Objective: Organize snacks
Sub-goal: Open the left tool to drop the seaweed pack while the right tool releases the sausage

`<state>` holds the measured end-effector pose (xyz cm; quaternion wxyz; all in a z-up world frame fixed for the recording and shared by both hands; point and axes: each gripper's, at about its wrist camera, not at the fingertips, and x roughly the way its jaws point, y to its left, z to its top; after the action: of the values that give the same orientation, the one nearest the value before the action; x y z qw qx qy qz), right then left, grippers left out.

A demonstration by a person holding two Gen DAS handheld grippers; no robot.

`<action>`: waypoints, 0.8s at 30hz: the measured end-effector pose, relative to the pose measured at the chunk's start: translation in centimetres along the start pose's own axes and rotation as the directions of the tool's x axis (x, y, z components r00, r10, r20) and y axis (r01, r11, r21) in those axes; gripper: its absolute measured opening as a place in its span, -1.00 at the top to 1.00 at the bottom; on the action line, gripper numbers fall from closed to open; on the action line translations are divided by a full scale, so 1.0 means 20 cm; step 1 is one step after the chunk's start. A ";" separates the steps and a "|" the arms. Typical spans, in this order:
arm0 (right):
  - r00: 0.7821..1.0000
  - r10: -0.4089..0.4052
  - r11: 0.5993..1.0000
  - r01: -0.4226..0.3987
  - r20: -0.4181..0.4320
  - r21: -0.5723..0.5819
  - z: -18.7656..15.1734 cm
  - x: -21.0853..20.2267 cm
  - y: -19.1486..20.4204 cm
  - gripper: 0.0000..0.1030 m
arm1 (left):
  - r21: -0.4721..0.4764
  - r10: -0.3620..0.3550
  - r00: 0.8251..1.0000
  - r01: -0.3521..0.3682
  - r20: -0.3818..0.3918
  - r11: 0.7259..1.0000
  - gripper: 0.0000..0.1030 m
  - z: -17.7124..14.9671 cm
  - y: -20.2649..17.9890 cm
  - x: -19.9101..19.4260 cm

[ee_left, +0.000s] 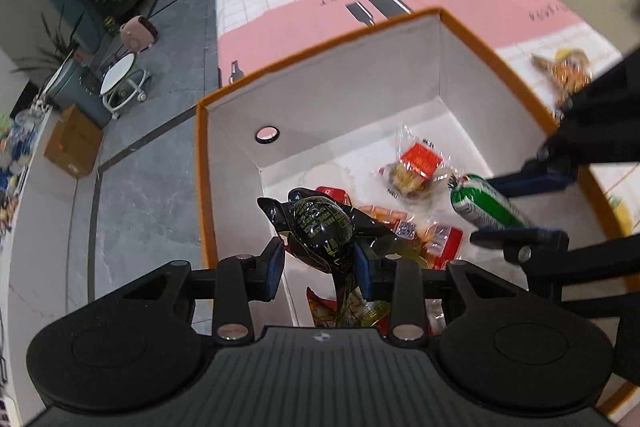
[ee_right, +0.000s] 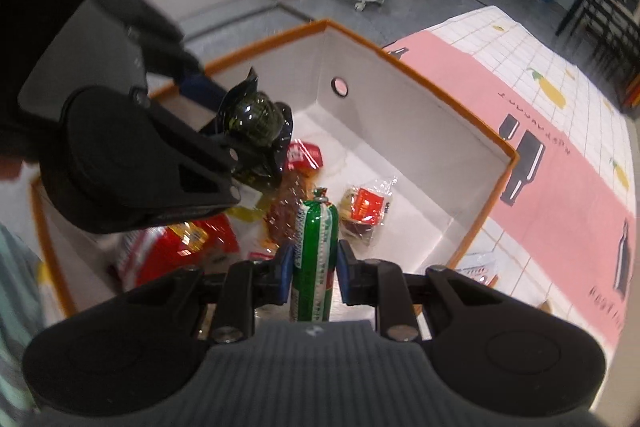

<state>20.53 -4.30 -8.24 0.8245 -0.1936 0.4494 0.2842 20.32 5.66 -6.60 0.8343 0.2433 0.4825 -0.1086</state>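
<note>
Seen from the left wrist, the left hand-held gripper [ee_left: 320,259] pinches a rounded snack in glossy black crinkled film [ee_left: 320,227] between its blue pads, held over the near end of an open rectangular box [ee_left: 320,39] with an orange rim and smooth white inner walls, one wall pierced by a round hole. Clear cellophane packets [ee_left: 416,163] lie loose on the box floor, and the box stands on a table [ee_left: 280,19] under a pink and white checked cloth. Seen from the right wrist, the right hand-held gripper [ee_right: 311,271] is clamped on a slim green sausage tube [ee_right: 316,251] with a crimped tip, held upright over the box [ee_right: 440,83] interior, near a shiny red bag [ee_right: 180,247]; the left hand-held gripper [ee_right: 256,143] with its black snack [ee_right: 256,117] is just beside it.
</note>
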 end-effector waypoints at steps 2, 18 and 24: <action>1.000 -0.017 0.998 0.016 -0.020 -0.054 0.01 0.04 0.02 0.63 | 0.026 0.004 1.000 -0.004 -0.002 1.000 0.21 -0.01 -0.01 0.03; 0.990 -0.113 0.959 0.087 -0.083 -0.269 -0.04 0.15 0.11 0.62 | 0.054 -0.010 0.997 0.015 -0.079 0.998 0.21 -0.03 -0.02 0.15; 0.991 -0.114 0.949 0.086 -0.074 -0.303 -0.06 0.11 0.12 0.59 | 0.017 -0.031 0.997 0.033 -0.068 0.999 0.04 -0.03 -0.01 0.12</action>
<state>19.24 -2.55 -10.89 0.7779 -0.3513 0.4277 0.2976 21.01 6.04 -9.00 0.8134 0.2468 0.5133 -0.1181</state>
